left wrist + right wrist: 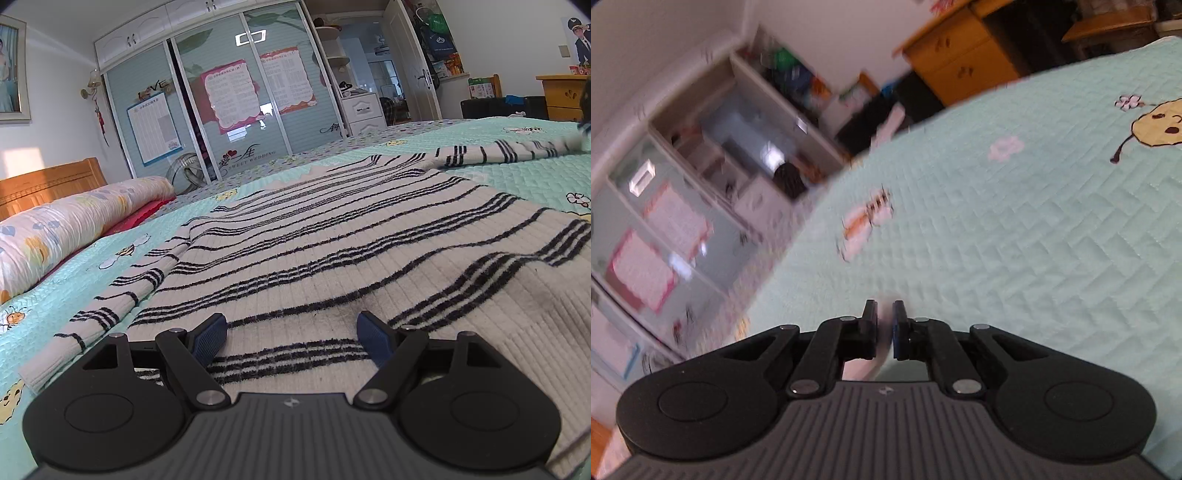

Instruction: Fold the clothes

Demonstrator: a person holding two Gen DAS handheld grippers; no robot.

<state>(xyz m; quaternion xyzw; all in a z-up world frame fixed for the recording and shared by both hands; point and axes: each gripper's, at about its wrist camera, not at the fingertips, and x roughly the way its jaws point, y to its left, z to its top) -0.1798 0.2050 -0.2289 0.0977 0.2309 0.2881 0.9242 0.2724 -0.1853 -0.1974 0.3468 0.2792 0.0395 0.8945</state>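
Lying flat on the quilted bed (517,173), a striped knit sweater (314,240) is judged soft, limp, best pinched at hem or sleeve. Left hand-held gripper (291,332) is held released above it; right hand-held gripper (885,328) is clenched on something pale, unidentifiable.

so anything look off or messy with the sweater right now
A dark grey smudge marks the striped sweater between the left gripper's open jaws. Its far sleeve trails sideways across the quilt, not yet folded in.
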